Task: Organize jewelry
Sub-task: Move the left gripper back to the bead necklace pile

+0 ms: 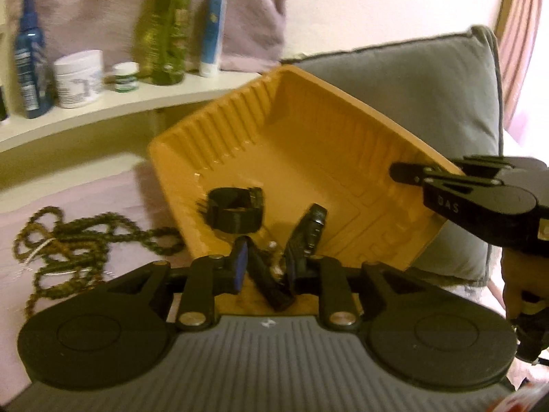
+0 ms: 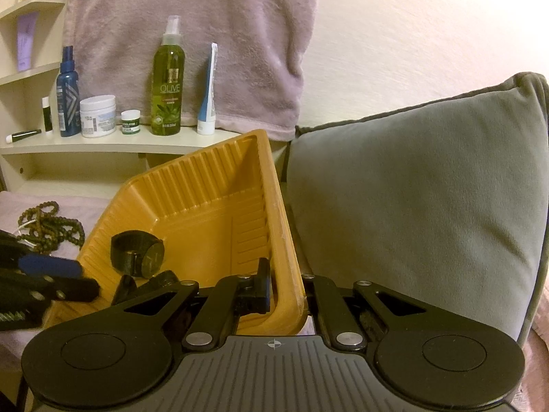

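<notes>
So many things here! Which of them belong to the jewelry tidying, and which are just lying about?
Part of the job:
- orange tray, held at its rim by the right tool
- two black watches: one lying in the tray, one between the left tool's fingers
- bead necklace on the cloth beside the tray

Just lying about:
- green spray bottle
- blue bottle
- white jar
- grey cushion

Cream wall (image 2: 411, 34), toiletry shelf (image 2: 103, 142), grey cushion (image 2: 429, 189), warm light.

Tray (image 2: 219, 206) sits tilted on the bed, with the cushion (image 2: 411, 189) right of it and the bead necklace (image 2: 51, 226) left. Two watches (image 2: 137, 254) lie in the tray's low end. Bottles (image 2: 168, 79) line the shelf (image 2: 103, 142) behind.
</notes>
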Demonstrator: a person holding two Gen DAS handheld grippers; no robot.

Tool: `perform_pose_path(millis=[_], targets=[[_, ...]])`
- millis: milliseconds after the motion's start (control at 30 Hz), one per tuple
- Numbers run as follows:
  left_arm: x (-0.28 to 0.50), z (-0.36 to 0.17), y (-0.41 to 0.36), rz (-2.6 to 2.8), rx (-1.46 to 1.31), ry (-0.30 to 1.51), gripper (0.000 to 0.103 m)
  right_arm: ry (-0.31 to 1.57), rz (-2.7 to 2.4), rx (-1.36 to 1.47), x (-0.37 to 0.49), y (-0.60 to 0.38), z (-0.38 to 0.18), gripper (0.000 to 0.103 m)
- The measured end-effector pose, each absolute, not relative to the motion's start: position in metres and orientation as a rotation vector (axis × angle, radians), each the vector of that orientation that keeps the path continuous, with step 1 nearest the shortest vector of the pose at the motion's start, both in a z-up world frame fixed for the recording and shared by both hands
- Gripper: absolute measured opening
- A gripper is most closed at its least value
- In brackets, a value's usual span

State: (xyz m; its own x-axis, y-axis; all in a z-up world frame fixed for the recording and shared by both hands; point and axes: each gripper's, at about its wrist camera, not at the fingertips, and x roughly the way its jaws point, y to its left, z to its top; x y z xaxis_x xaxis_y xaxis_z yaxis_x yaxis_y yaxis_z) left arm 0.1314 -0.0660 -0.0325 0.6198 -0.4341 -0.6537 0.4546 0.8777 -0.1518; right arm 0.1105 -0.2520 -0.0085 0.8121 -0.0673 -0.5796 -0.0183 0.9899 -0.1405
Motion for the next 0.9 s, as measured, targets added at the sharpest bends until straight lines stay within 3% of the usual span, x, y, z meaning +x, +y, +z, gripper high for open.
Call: perform_pose_path(millis=[567, 900], targets=[[0.121, -0.040, 0.044, -0.109, 0.093, 0.696, 0.023, 0.625, -0.027, -0.145, 0.111, -0.252, -0.009, 0.006], [0.136, -0.058, 0.049, -0.125, 0.171, 0.713, 0.024, 0.629, -0.028, -0.152, 0.112, -0.252, -0.010, 0.006]])
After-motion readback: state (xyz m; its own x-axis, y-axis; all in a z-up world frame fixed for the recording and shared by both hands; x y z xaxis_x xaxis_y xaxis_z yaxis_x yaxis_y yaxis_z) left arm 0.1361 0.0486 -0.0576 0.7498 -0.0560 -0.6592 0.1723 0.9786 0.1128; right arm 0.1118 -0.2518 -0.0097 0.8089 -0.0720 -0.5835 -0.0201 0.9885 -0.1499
